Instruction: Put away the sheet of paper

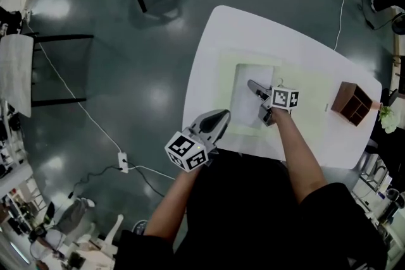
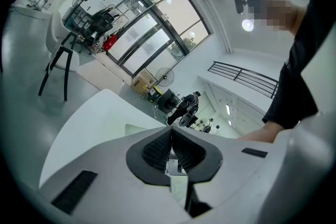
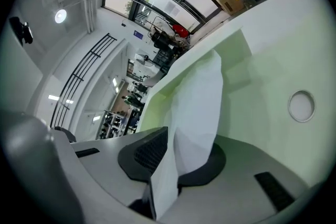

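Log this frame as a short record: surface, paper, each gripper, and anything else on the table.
surface: white table with a pale green mat
paper: sheet of paper on the mat, near edge lifted
right gripper: fingers closed on the sheet's near edge
left gripper: shut, empty, over the table's near edge
other: brown wooden organizer at the table's right end

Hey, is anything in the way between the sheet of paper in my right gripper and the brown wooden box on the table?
Nothing visible. The right gripper grips the sheet of paper; only green mat and white table lie between it and the wooden box.
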Tool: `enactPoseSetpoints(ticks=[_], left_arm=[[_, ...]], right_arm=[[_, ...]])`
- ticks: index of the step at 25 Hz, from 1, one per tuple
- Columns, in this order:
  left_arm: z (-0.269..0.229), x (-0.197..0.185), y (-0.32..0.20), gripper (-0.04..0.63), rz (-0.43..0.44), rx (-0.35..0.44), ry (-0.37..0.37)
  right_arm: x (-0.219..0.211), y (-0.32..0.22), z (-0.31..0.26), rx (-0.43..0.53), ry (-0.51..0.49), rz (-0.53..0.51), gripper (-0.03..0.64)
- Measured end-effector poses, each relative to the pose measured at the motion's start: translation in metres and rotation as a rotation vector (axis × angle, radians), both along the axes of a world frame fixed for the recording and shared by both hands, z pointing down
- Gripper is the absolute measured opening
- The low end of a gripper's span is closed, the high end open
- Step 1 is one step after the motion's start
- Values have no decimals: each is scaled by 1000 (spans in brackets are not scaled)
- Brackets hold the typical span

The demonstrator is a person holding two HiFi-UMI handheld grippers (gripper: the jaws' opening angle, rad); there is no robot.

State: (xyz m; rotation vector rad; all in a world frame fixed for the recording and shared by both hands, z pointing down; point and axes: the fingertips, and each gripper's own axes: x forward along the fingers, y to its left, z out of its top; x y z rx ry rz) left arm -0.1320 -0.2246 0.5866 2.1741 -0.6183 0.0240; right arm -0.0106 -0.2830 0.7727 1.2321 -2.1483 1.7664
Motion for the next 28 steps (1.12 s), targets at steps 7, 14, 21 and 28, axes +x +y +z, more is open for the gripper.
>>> enactPoseSetpoints(ticks=[7,14,21,28], left_arm=[[-1,23,0,5,72,4,14],[-3,45,3,5,70,19,10],[-24,65,12,5,42,74,-32],[-57,98,18,5,-38,163,-73]], right_arm=[[35,14,-16,3,23,69,175],[91,38,-50,65,28,145,181],[122,66,-108,153,-19,154,181],[150,94,-173,313,27,77,179]])
